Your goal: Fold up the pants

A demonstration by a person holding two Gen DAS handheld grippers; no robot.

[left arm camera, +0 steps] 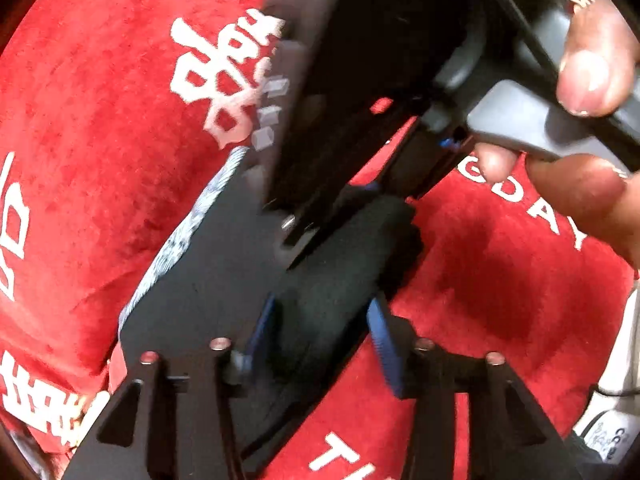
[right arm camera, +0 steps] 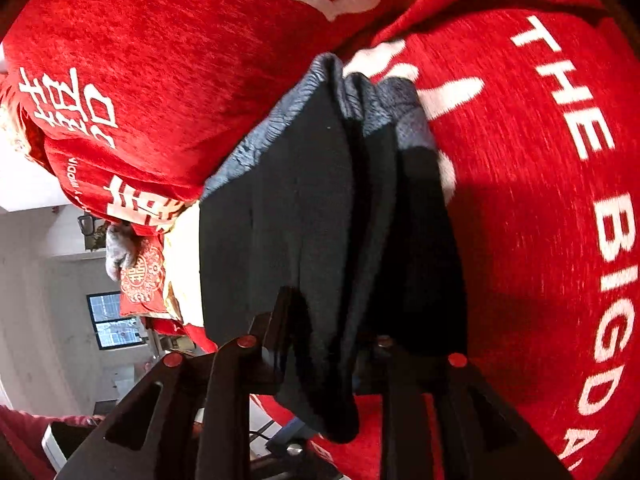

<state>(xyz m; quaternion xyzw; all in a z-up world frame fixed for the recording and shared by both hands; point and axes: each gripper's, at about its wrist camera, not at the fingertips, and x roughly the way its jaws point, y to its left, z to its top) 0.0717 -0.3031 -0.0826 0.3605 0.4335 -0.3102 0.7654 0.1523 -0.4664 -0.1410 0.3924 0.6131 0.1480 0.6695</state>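
Observation:
The pants (left arm camera: 216, 280) are black with a grey patterned band, folded into a narrow stack on a red cloth. In the left wrist view my left gripper (left arm camera: 320, 336) has its blue pads on either side of a thick black fold of the pants and is shut on it. The right gripper (left arm camera: 360, 100) and the hand holding it show above, its fingers down in the same fold. In the right wrist view my right gripper (right arm camera: 320, 356) is shut on the folded pants (right arm camera: 312, 208), which hang between its fingers.
The red cloth (left arm camera: 100, 160) with white lettering covers the surface, also in the right wrist view (right arm camera: 540, 220). A red cushion (right arm camera: 140, 280) and a room with a window (right arm camera: 116, 320) lie beyond the left edge. A white object (left arm camera: 624, 360) sits at the right edge.

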